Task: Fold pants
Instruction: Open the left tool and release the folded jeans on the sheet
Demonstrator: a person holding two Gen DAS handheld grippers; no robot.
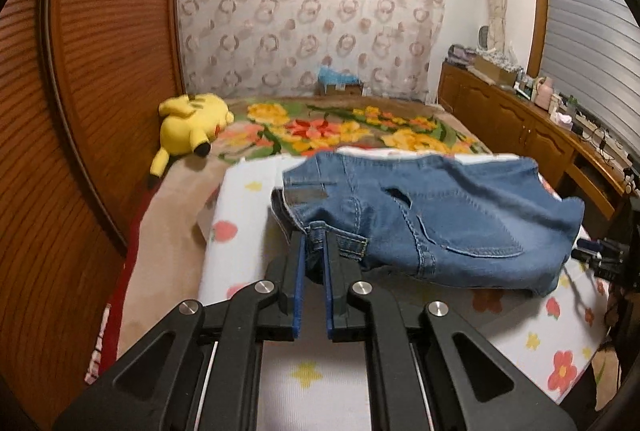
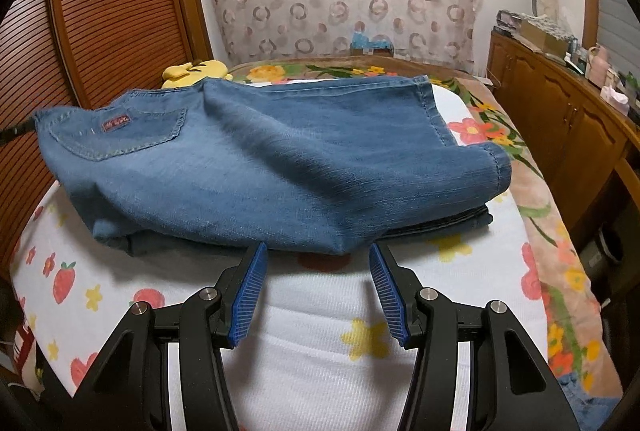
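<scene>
The left gripper [image 1: 315, 243], black with blue pads, is closed on the waistband edge of the folded blue denim pants [image 1: 440, 215], which spread from it toward 2 o'clock. The right gripper [image 2: 318, 251] stands wide apart, holding nothing, its tips just at the near edge of the pants [image 2: 260, 159]. The pants lie on a white quilted mat with strawberries and flowers [image 2: 320, 311], and a yellow plush toy [image 1: 192, 123] rests at 11 o'clock.

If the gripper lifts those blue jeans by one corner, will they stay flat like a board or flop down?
Probably flop: the jeans already sag and crease over the white flowery mat. Likely heavyish, since thick denim lies in several layers. They should not slip easily, I think: the left gripper is shut on a seamed waist edge, while the right gripper is open.
</scene>
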